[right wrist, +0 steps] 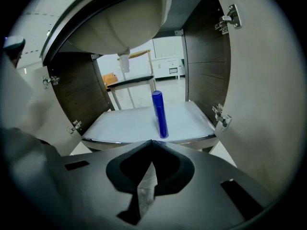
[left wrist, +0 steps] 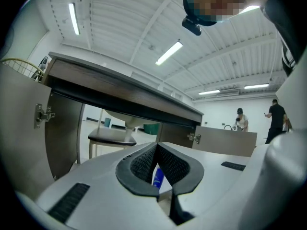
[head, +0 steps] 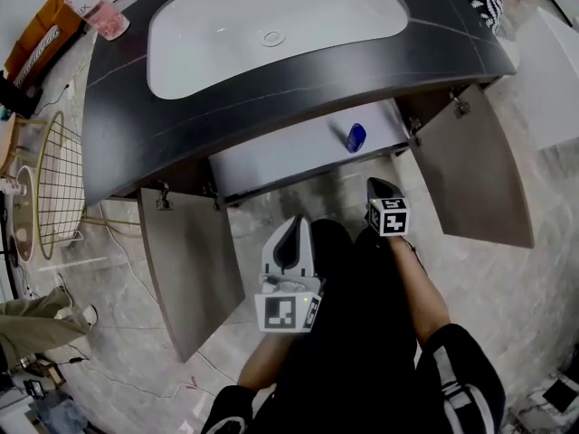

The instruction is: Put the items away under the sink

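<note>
Blue bottle (right wrist: 159, 114) is standing upright on the shelf (right wrist: 120, 126) under the sink, over toward the right and close to the front edge. The right claw (right wrist: 152, 143) is straight in front of it, tilted down, jaws pressed together with nothing in them. There's clear air between its tip and the bottle. The bottle's long axis is vertical, so any grab would come from the front, across its body. The right hand is plainly the nearer one. The left claw (head: 296, 224) hangs further back and to the left, also closed and empty.

The head view shows both cupboard doors (head: 190, 260) swung open and a pink container (head: 98, 11) on the counter (head: 118, 107), far left of the basin. Neither gripper view catches that. The right gripper view gives the bottle's full height, which from above is just a blue blob. The left gripper view only gets a blue sliver through the gap behind its jaws.

My guess is the bottle's done and the pink container is next, since it's on the left hand's side.
</note>
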The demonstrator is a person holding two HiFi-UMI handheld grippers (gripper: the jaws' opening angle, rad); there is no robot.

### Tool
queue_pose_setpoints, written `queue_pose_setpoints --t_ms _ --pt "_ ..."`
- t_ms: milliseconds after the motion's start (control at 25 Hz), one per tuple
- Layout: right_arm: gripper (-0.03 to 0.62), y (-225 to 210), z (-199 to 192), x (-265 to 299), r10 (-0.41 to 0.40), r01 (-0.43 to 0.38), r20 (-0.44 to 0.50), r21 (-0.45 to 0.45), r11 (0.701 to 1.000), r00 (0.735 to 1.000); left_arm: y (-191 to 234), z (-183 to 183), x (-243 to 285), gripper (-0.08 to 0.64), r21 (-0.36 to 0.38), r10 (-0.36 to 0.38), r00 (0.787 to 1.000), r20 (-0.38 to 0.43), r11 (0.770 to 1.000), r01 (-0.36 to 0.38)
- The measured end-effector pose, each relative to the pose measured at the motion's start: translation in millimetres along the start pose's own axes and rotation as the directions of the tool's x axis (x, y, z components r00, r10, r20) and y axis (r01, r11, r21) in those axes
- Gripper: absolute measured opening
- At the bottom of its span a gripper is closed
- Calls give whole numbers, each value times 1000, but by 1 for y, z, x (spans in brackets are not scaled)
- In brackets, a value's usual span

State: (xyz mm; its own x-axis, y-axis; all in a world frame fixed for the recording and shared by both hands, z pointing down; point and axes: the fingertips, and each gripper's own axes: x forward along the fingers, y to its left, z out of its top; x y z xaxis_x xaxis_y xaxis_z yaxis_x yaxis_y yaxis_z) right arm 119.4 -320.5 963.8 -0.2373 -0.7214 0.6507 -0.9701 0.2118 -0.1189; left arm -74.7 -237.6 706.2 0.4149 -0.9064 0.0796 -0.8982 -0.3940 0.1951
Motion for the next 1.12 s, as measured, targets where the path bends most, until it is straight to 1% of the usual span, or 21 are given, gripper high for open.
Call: queue_pose_setpoints --t_ms 80,200,240,360,440,600,800,1000,1120 --pt "11 8 2 -27 12 -12 -33 10 1000 999 -5 15 1 15 6 -6 999 -35 1000 6" --pt "11 17 17 -65 26 -24 -76 31 999 997 -16 46 1 15 -5 1 998 -60 1000 -2" --pt "11 19 23 -78 30 -26 -87 40 999 996 -23 58 2 15 -10 -7 998 -66 1000 7" --pt "11 28 42 -124 44 -37 -111 62 997 993 -52 95 -3 15 -26 -64 994 -88 998 62" --pt "11 31 55 -149 55 -48 -112 71 996 992 -70 115 -5 15 -34 -74 992 -99 997 71" --pt "11 39 77 -201 74 -62 -117 97 993 990 -95 149 -16 15 -23 -62 989 -131 998 59" --pt "11 58 109 -291 95 -82 -122 103 991 988 -131 203 -57 15 -22 -20 984 -176 1000 17" --pt "11 75 156 -385 103 -98 -80 74 992 991 -166 268 -109 15 3 16 984 -178 1000 -16" --pt "11 83 184 -443 113 -111 -46 51 993 992 -190 306 -144 15 1 45 983 -178 999 -46"
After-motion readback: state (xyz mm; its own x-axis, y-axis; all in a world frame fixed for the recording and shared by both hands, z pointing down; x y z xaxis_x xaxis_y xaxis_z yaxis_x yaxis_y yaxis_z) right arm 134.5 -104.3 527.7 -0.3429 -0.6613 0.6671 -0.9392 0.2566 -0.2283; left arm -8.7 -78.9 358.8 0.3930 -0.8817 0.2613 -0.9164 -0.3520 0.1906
